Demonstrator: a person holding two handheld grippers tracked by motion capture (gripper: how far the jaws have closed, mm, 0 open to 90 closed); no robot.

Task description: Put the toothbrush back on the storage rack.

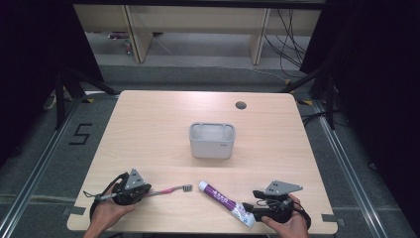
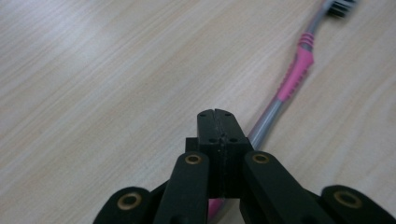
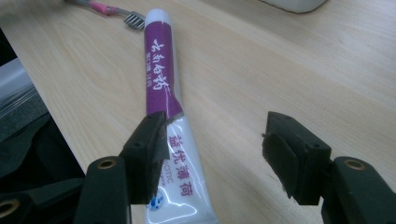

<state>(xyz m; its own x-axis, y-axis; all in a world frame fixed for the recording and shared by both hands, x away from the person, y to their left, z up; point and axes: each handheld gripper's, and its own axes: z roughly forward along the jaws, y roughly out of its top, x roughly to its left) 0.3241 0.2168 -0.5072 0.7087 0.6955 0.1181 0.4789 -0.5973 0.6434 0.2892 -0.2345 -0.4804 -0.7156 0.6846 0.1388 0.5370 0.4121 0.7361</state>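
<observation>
Toothpaste tube [image 3: 163, 107] between parted right gripper [image 3: 215, 147] jaws; left gripper [image 2: 217, 122] closed empty, toothbrush [image 2: 292, 84] just beside.

Even overhead light falls on the pale table [image 1: 148, 129], ringed by dark surroundings in the high view. Soft glare whitens the wood in the left gripper view, where the toothbrush [image 2: 294, 79] head blurs.

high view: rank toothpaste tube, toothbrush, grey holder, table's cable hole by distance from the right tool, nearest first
1. Toothpaste tube: at the right tool, its white end by the jaws.
2. Toothbrush: front left, beyond the tube's cap.
3. Grey holder: table centre.
4. Cable hole: far edge.
</observation>
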